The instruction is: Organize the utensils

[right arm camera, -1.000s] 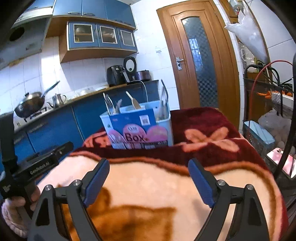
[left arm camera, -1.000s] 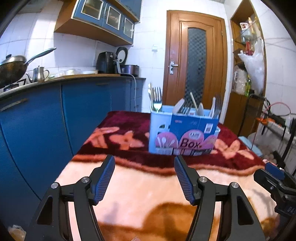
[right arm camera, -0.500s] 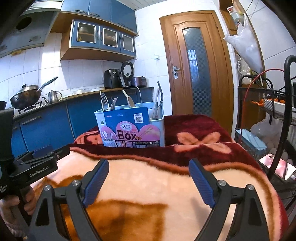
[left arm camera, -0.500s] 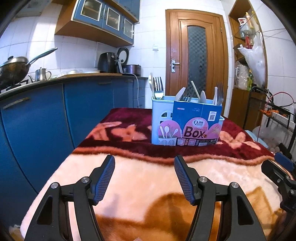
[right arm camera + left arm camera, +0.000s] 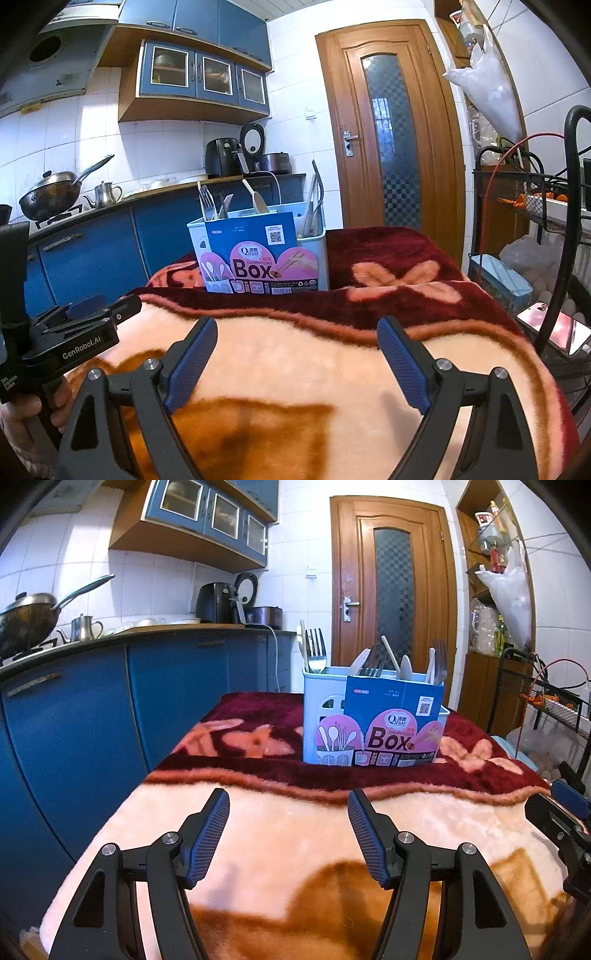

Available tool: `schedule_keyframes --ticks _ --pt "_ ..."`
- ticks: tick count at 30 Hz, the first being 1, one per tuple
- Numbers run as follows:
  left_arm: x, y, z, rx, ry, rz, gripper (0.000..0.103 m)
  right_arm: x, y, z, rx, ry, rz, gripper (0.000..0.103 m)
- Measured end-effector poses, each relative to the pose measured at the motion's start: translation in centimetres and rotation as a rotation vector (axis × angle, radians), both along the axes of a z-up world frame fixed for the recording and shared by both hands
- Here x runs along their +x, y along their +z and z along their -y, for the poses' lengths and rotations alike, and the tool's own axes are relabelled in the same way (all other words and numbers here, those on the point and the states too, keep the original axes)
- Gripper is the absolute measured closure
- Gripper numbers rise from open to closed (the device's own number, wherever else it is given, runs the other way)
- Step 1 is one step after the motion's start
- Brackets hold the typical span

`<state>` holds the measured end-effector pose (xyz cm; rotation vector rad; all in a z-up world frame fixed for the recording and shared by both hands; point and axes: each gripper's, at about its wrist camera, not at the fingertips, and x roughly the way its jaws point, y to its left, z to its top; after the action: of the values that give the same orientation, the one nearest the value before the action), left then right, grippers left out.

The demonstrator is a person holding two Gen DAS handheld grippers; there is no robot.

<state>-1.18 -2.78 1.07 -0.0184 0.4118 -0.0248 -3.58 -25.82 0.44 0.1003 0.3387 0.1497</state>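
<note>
Landmark: utensil caddy (image 5: 332, 716) on the blanket (image 5: 295, 834), w/ forks (image 5: 316, 653) & other handles sticking up above its rim, so top entry is crowded. Cardboard "Box" sleeve (image 5: 395, 723) covers its near face. Blanket betw. caddy & both spread-jawed grippers, left gripper (image 5: 289, 834) and right gripper (image 5: 297, 363), is bare. Left of caddy: blue cabinets (image 5: 110, 709) close to the blanket edge. Right of caddy: wire rack (image 5: 524, 199) w/ cables. Behind: wooden door (image 5: 391, 602).

One utensil caddy (image 5: 325, 716), one blanket (image 5: 295, 830), two grippers, one door (image 5: 391, 602), one wok (image 5: 26, 620), one kettle (image 5: 86, 627)
</note>
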Motion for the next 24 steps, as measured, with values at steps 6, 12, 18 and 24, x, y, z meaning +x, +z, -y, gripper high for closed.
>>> schedule_keyframes --ticks 6,12,18,24 --pt "-0.01 -0.03 -0.04 -0.006 0.0 0.0 0.035 0.02 0.01 -0.01 0.001 0.001 -0.001 0.013" --pt "0.07 -0.12 0.02 -0.007 -0.002 -0.006 0.035 -0.02 -0.03 -0.01 0.003 0.0 -0.001 0.013" --pt "0.09 -0.16 0.03 -0.007 -0.004 -0.007 0.035 -0.02 -0.03 -0.03 0.002 0.001 -0.002 0.013" --pt "0.11 -0.2 0.03 -0.008 -0.004 -0.007 0.035 0.01 -0.07 -0.05 0.003 0.001 -0.002 0.013"
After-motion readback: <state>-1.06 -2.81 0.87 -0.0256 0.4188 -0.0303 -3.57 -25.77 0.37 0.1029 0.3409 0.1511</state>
